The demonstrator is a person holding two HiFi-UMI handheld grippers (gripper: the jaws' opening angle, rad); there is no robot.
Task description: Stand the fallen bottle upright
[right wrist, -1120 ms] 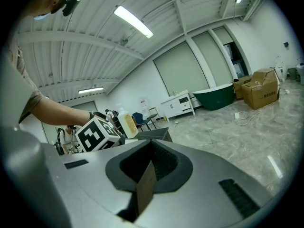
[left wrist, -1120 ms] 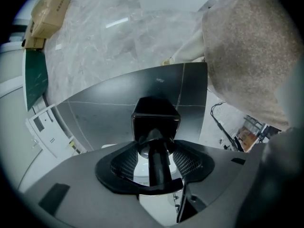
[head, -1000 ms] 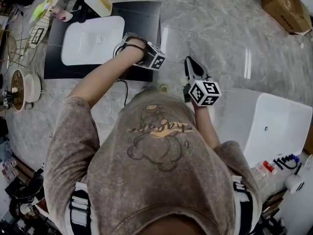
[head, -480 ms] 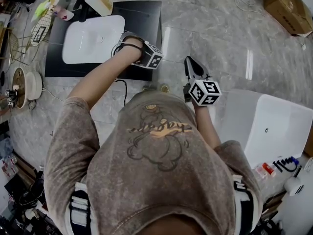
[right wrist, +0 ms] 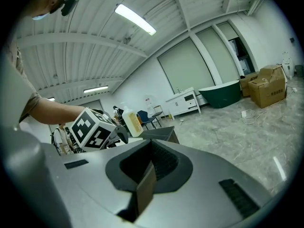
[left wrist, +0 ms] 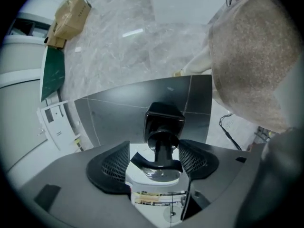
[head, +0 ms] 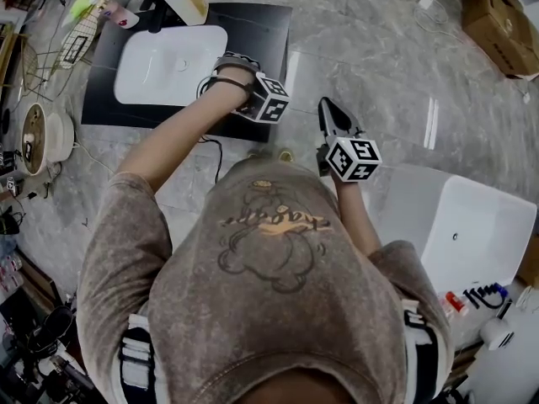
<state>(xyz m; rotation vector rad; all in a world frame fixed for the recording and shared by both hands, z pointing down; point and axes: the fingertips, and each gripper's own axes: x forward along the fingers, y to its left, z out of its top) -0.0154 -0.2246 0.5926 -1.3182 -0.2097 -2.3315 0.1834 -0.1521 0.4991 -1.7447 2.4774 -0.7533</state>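
the left gripper (left wrist: 154,152) has its jaws apart; they have just been opening. their black mesh-textured pads flank a bottle (left wrist: 156,174), just beside its rounded white shoulders. the bottle carries a printed label and a glossy black pump (left wrist: 164,121) whose square, blocky head sits past the jaw tips. beyond it lies the smooth black tiled counter (left wrist: 114,113), then veined marble floor (left wrist: 118,42). the right gripper (right wrist: 150,148), off to the right of the left jaws, has its jaws together on nothing.
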